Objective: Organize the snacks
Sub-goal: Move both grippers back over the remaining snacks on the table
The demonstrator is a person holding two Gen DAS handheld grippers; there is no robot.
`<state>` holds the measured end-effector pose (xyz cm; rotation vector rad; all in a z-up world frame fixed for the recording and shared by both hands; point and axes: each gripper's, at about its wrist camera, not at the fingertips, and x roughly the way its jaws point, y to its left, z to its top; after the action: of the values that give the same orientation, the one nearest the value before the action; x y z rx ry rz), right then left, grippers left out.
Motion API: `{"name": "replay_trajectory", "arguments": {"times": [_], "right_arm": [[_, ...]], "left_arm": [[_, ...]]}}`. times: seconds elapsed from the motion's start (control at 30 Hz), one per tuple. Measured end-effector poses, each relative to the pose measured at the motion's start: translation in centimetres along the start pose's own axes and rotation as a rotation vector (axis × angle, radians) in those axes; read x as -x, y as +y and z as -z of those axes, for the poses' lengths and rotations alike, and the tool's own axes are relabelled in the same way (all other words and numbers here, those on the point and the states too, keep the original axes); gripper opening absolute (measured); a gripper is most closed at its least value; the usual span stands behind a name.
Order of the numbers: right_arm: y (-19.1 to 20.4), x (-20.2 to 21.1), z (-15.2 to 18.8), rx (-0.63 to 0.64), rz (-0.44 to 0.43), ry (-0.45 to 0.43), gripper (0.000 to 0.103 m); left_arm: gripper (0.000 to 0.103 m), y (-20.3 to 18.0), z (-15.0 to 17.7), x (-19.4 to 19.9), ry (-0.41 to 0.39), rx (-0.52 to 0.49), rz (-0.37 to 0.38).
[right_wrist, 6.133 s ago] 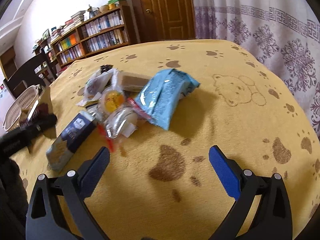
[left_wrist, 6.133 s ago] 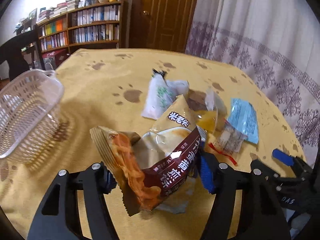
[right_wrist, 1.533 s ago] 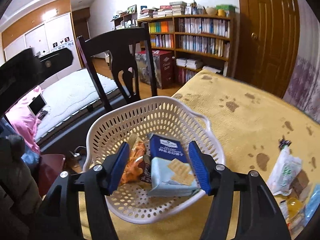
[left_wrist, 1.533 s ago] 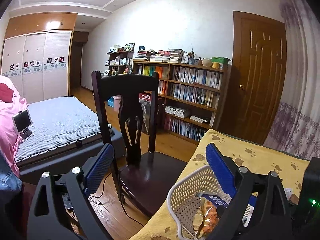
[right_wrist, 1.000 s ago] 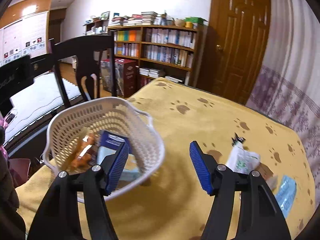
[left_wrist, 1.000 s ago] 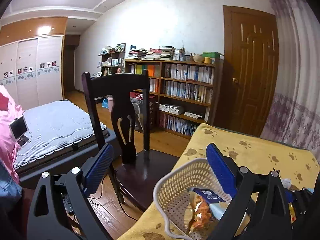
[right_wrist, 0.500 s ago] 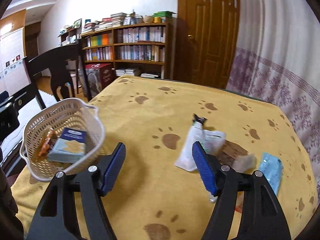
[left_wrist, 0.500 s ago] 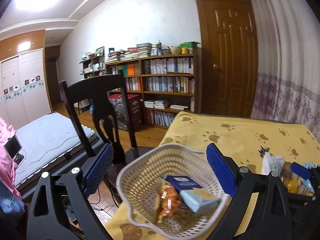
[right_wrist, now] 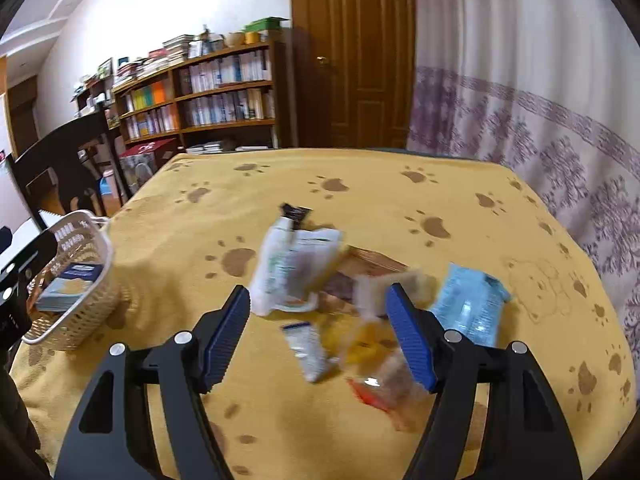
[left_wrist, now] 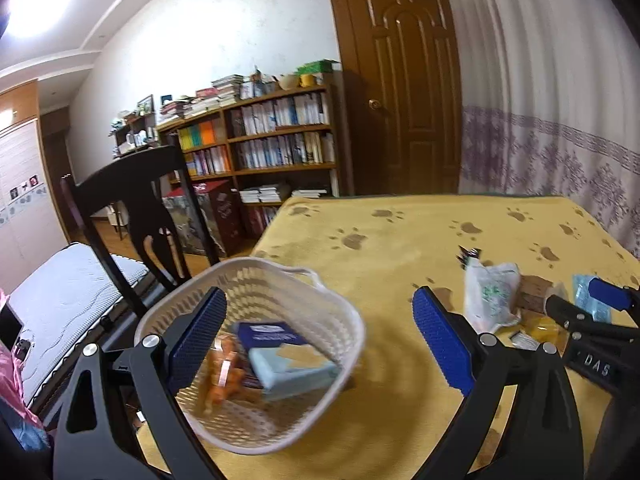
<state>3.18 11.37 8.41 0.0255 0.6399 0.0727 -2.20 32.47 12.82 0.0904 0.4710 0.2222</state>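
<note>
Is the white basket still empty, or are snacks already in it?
Not empty. The white basket holds a blue cracker box and an orange snack bag; more packets remain on the table.

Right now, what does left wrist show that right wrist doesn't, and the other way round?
Only the left wrist view shows the orange snack bag in the basket, the mattress beside the chair, and the open left gripper.

Only the right wrist view shows the small white sachet, the clear packet with red trim, and the whole blue packet.

Both show the white basket holding a blue box, the white pouch, the open right gripper, and the yellow tablecloth.
</note>
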Motion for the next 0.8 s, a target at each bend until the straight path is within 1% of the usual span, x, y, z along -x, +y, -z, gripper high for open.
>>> {"name": "replay_trajectory", "arguments": {"times": [0.1, 0.17, 0.3, 0.5, 0.6, 0.7, 0.8], "right_arm": [[-1.9, -0.4, 0.2, -0.025, 0.026, 0.005, 0.071], [-3.1, -0.7, 0.4, -0.039, 0.045, 0.008, 0.075], [-5.7, -1.4, 0.8, -0.075, 0.085, 0.027, 0.075], [-9.4, -2.6, 1.3, -0.119, 0.148, 0.063, 0.076], [-12.1, -3.0, 1.7, -0.158, 0.175, 0.077, 0.078], [-14.6, -3.4, 2.1, -0.219, 0.182, 0.102, 0.078], [-17.1, -3.9, 2.5, -0.302, 0.157, 0.124, 0.078]], "left_arm": [[0.095, -1.4, 0.1, -0.4, 0.012, -0.024, 0.015], [0.095, -2.3, 0.1, -0.5, 0.018, -0.041, 0.025], [0.095, -4.4, 0.2, -0.9, 0.028, -0.08, 0.05], [0.095, -7.2, 0.4, -1.9, 0.068, -0.107, 0.116], [0.095, -8.4, 0.5, -2.3, 0.075, -0.134, 0.126], [0.095, -9.2, 0.5, -2.8, 0.083, -0.148, 0.134], [0.095, -9.7, 0.5, -3.5, 0.103, -0.142, 0.15]]}}
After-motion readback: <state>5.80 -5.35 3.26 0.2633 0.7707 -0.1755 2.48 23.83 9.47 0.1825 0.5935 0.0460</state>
